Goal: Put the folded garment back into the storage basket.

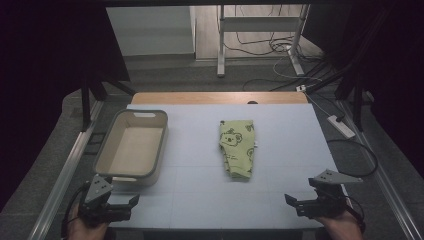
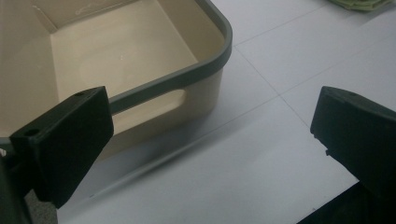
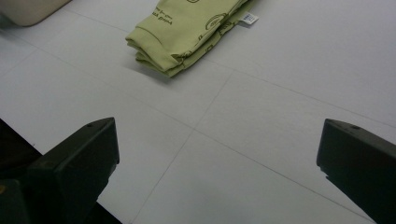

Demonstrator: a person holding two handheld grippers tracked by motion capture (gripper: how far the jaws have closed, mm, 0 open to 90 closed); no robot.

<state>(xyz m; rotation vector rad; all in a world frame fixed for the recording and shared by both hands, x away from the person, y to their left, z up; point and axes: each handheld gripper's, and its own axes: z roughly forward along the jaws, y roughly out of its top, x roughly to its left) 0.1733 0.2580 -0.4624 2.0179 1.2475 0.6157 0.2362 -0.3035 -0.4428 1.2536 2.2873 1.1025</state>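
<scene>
A folded light-green cloth with koala prints (image 1: pixel 236 148) lies near the middle of the white table (image 1: pixel 280 140); the right gripper view shows its folded end (image 3: pixel 187 32) ahead of the jaws. A cream bin with a grey rim (image 1: pixel 131 147) stands empty at the left, and its near corner (image 2: pixel 205 70) fills the upper left of the left gripper view. My left gripper (image 1: pixel 129 206) rests open at the front left edge, just before the bin. At the front right edge my right gripper (image 1: pixel 296 203) is open too, nothing between its jaws.
The white mat covers a wooden table whose far edge (image 1: pixel 220 97) shows. Beyond it stand a metal stand (image 1: pixel 260 30) and floor cables, with a power strip (image 1: pixel 341 126) on the floor at the right. Dark drapes flank both sides.
</scene>
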